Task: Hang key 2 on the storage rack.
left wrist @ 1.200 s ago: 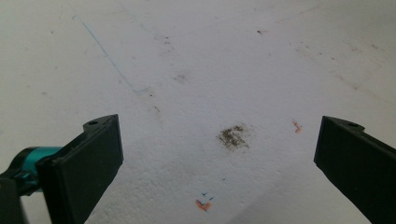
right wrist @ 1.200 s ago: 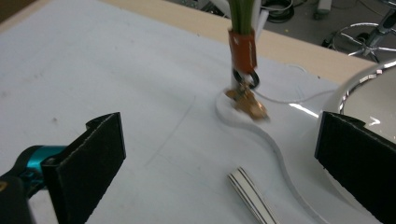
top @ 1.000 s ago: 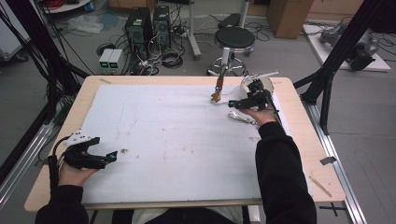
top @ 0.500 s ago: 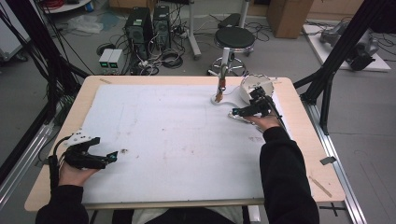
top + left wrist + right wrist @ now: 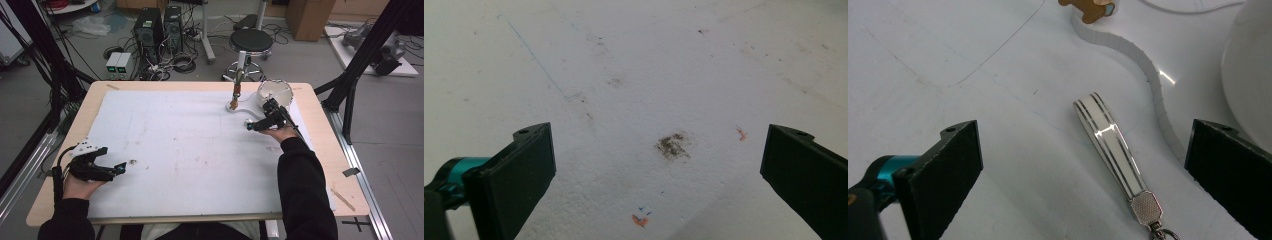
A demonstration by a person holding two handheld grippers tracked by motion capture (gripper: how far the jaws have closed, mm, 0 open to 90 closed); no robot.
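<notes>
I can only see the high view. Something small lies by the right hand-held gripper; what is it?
Observer: A white strap with thin silver stripes, lying flat on the table.
Operator: Does anything hang from it?
Observer: Yes, a metal clasp caps its near end.
Operator: Is the right hand-held gripper holding it?
Observer: No, its jaws stand wide open on either side of the strap, touching nothing.
Operator: And the left hand-held gripper?
Observer: Open too, over a dark smudge.

High cam overlooks whole table (image 5: pixel 200 210); both gripper cams sit close, angled down at it.
</notes>
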